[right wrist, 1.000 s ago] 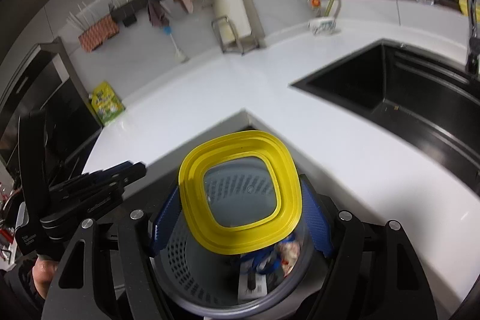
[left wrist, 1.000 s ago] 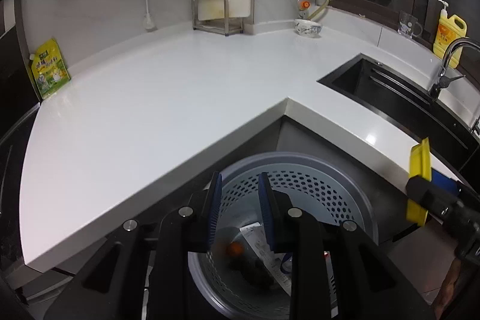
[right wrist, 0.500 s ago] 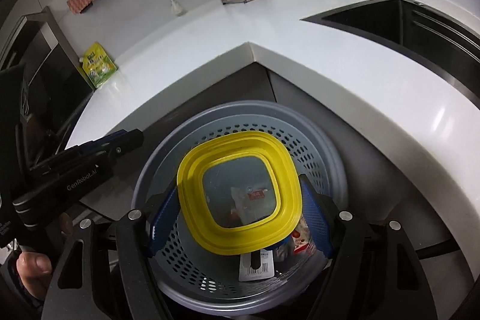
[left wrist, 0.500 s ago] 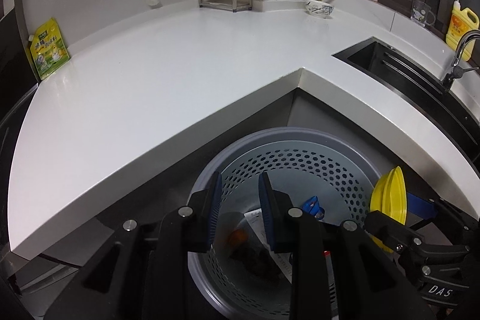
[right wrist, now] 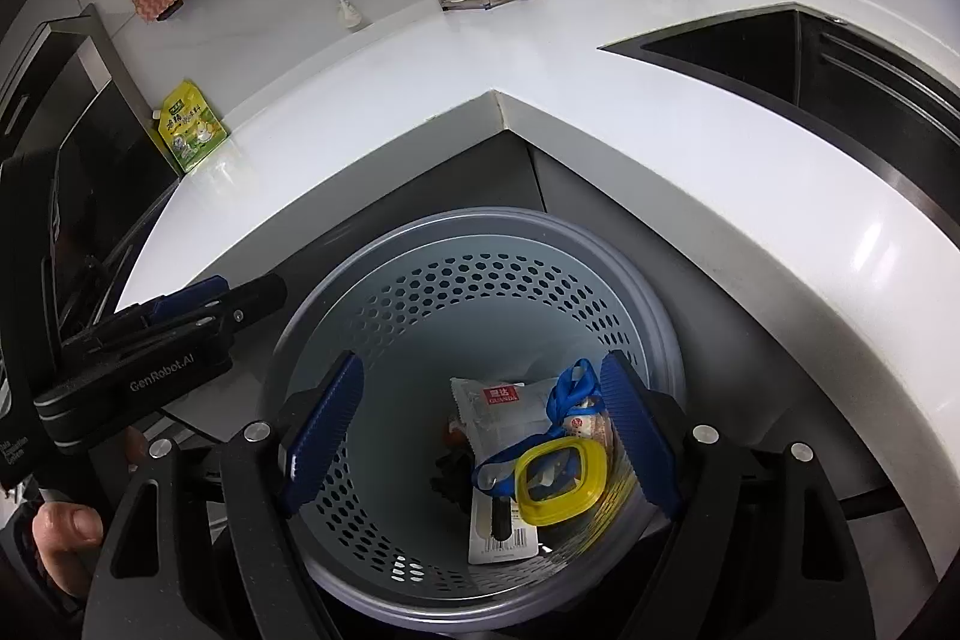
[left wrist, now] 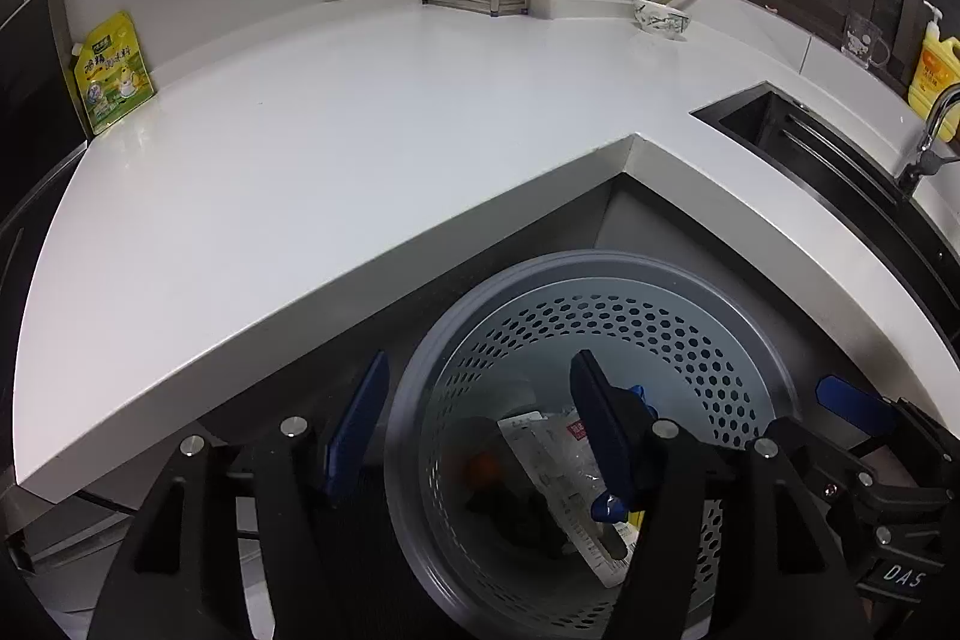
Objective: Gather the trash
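Left view: the left gripper (left wrist: 474, 424), jaws just spread and empty, hangs over the bin (left wrist: 591, 274).

Right view: the right gripper (right wrist: 480, 424), wide and empty; the yellow lid (right wrist: 561, 481) lies on wrappers (right wrist: 498, 400) inside, light, stiff, best gripped by its rim.

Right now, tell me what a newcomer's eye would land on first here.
The grey perforated trash bin below the counter's corner, with a yellow-rimmed lid lying among wrappers at its bottom. Above it the right gripper hangs open and empty. The white countertop wraps behind.
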